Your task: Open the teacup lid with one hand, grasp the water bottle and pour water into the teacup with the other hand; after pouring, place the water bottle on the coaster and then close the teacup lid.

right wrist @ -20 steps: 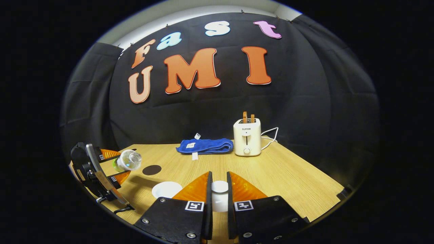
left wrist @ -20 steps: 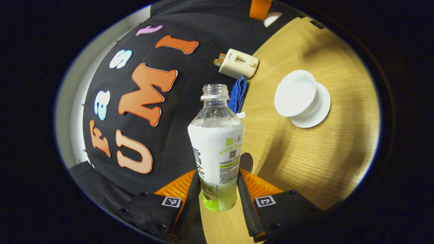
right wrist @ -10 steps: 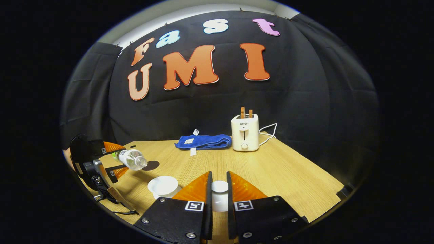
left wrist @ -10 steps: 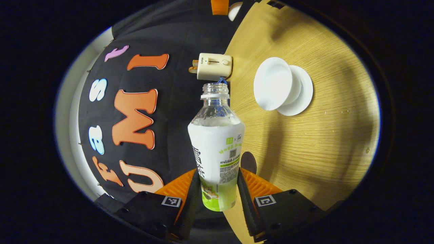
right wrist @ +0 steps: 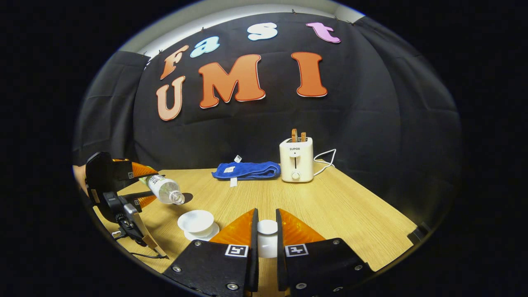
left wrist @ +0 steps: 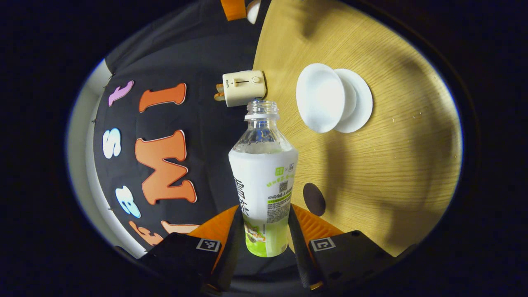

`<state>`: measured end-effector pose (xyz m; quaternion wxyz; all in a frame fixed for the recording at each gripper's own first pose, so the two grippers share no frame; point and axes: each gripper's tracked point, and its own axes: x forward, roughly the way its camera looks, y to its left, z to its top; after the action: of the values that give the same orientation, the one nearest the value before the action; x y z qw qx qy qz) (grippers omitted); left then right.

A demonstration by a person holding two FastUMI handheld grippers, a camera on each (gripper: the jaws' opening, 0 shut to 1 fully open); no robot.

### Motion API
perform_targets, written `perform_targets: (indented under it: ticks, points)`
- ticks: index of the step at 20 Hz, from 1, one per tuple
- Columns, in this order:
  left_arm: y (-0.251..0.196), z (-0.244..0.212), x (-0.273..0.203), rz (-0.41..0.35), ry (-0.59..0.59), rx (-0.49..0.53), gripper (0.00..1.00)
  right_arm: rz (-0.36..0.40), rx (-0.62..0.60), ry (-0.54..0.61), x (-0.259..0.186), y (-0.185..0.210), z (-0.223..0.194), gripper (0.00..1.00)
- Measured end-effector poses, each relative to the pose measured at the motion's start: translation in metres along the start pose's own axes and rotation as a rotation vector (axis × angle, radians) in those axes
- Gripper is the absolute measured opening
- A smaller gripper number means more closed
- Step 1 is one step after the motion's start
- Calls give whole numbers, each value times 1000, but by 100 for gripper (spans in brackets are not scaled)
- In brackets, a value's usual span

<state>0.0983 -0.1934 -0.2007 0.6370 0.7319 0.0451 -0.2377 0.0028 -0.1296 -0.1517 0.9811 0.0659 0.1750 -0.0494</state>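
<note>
My left gripper (left wrist: 265,212) is shut on the lower body of an uncapped water bottle (left wrist: 263,177) with a white and green label. In the right gripper view, the left gripper (right wrist: 149,185) holds the bottle (right wrist: 165,190) tipped far over. Its mouth points down toward the open white teacup (right wrist: 196,220) from just above and to the left. The teacup (left wrist: 321,98) stands on a white saucer (left wrist: 363,101). A round dark coaster (left wrist: 314,199) lies on the table near the bottle. My right gripper (right wrist: 267,215) is shut on the white teacup lid (right wrist: 267,227), held above the table.
A blue folded towel (right wrist: 247,170) and a cream toaster (right wrist: 296,159) with a white cord stand at the back of the wooden table (right wrist: 338,210). The toaster (left wrist: 243,87) is beyond the bottle's mouth in the left gripper view. A black cable hangs off the table's left edge.
The left gripper has tipped the bottle further over, and its mouth has dropped closer to the teacup. The right gripper has held the lid almost still.
</note>
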Motion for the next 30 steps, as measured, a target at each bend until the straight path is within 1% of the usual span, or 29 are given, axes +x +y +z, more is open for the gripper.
perform_targets:
  ticks: [1,2,4,5,6,12,13,14,15,18,19,22,23,24,26,27,28,30]
  points:
    - [1,0,0,1,-1,26,67,0,-2,0,0,0,-1,18]
    - [2,-1,-2,5,0,45,67,-2,-2,4,0,-2,-1,18]
    - [6,-2,-1,12,2,73,62,-1,-2,5,0,-2,-2,18]
    - [8,-2,0,14,2,85,62,2,-4,3,0,-2,-2,18]
    - [10,-2,-2,18,2,97,64,0,-4,2,0,-2,-2,18]
    - [17,-10,-2,34,16,145,62,0,2,-3,-1,-6,-3,18]
    - [19,-10,-2,39,15,157,67,-1,6,-2,-1,-6,-3,18]
    - [22,-11,-2,47,13,171,62,1,8,1,-1,-6,-5,18]
    - [26,-11,0,56,12,185,64,-4,8,-1,-1,-7,-4,18]
    - [41,-13,3,93,22,230,63,-8,6,-10,-2,-9,-2,18]
    - [45,-14,3,101,26,238,67,-5,7,-11,-3,-8,-2,18]
    - [63,-21,-7,132,37,271,65,-1,2,-14,-3,-7,-1,18]
    - [70,-23,-8,146,43,288,63,0,-1,-15,-4,-6,-1,18]
    - [75,-24,-7,162,51,305,64,1,-4,-18,-3,-6,-1,18]
    - [88,-24,-5,192,61,339,63,-1,-6,-19,-4,-6,-1,18]
    - [91,-22,-6,199,58,354,65,-1,-5,-18,-4,-5,-2,18]
    - [93,-20,-7,208,53,371,63,1,-6,-17,-5,-4,-2,18]
    - [96,-19,-11,222,55,399,65,0,-8,-16,-6,-5,-2,18]
